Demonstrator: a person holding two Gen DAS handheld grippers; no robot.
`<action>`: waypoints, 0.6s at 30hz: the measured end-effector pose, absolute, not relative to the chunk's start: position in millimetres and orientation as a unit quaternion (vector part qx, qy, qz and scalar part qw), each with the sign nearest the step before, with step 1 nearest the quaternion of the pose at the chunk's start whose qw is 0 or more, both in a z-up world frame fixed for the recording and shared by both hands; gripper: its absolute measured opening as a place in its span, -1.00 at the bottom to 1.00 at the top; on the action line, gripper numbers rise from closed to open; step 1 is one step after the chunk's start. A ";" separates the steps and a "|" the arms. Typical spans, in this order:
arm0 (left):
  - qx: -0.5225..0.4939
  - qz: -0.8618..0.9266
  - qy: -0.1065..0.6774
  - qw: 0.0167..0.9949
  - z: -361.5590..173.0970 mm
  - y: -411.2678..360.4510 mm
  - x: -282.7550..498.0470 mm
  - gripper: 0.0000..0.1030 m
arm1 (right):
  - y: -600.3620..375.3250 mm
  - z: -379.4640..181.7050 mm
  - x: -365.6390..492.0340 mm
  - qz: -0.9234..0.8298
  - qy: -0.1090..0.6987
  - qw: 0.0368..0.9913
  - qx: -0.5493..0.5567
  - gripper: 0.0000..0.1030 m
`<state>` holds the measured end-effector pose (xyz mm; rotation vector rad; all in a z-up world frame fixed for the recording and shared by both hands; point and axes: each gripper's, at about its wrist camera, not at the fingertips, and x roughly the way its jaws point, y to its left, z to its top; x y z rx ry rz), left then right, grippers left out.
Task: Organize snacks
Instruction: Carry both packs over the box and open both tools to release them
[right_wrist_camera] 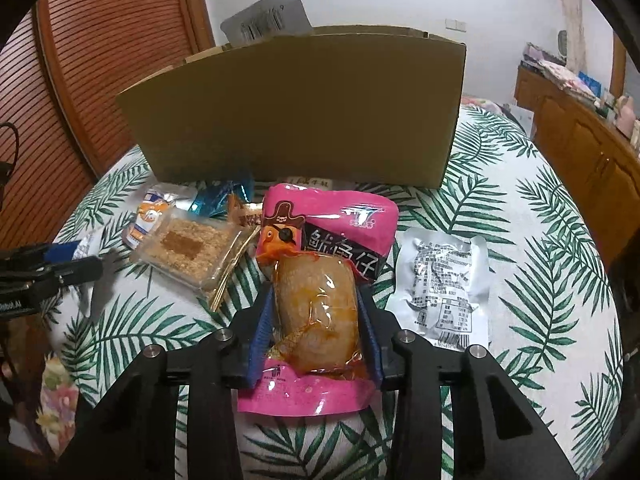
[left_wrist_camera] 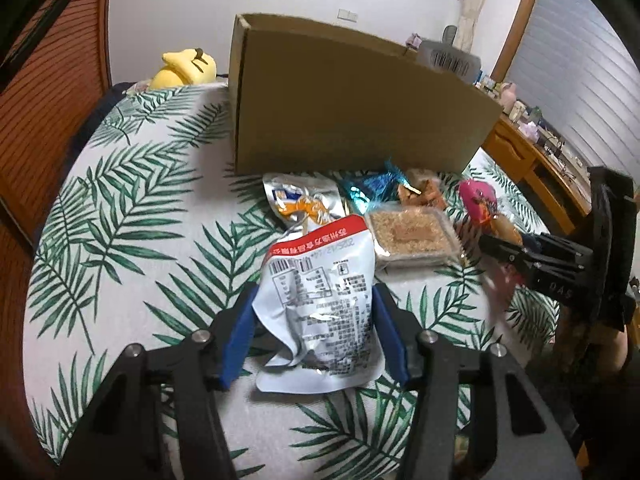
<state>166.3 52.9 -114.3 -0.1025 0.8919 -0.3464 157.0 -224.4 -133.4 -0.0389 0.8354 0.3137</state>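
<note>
My left gripper [left_wrist_camera: 314, 312] clamps the silver snack pouch [left_wrist_camera: 320, 304] between its blue pads. My right gripper [right_wrist_camera: 316, 320] grips the pink fish-snack packet [right_wrist_camera: 320, 280]. The cardboard box [left_wrist_camera: 352, 108] stands ahead of both grippers on the leaf-print cloth [left_wrist_camera: 132, 216].

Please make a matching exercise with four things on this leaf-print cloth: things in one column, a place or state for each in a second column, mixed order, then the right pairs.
1. pink packet
2. white pouch
3. cardboard box
4. clear crumb tray

A. stands open-topped behind the snacks
B. between the right gripper pads
C. lies free on the cloth
D. between the left gripper pads

Pairs: 1-B, 2-D, 3-A, 4-C
</note>
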 end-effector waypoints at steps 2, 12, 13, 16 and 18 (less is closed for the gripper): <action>-0.048 -0.167 0.422 0.890 -110.0 52.5 165.1 0.06 | -225.0 -133.3 154.6 0.155 0.402 0.902 -0.022 -0.27; -0.048 -0.187 0.367 0.910 -62.4 41.2 163.2 0.06 | -230.5 -104.9 143.9 0.166 0.368 0.915 -0.012 -0.27; -0.047 -0.189 0.362 0.912 -57.4 39.8 164.6 0.06 | -230.5 -101.3 143.4 0.168 0.364 0.916 -0.012 -0.27; -0.045 -0.195 0.344 0.917 -40.4 34.2 168.8 0.06 | -231.0 -84.3 140.3 0.176 0.347 0.921 -0.011 -0.27; -0.044 -0.199 0.335 0.920 -30.2 31.2 173.3 0.06 | -230.3 -72.3 137.9 0.182 0.334 0.925 -0.012 -0.27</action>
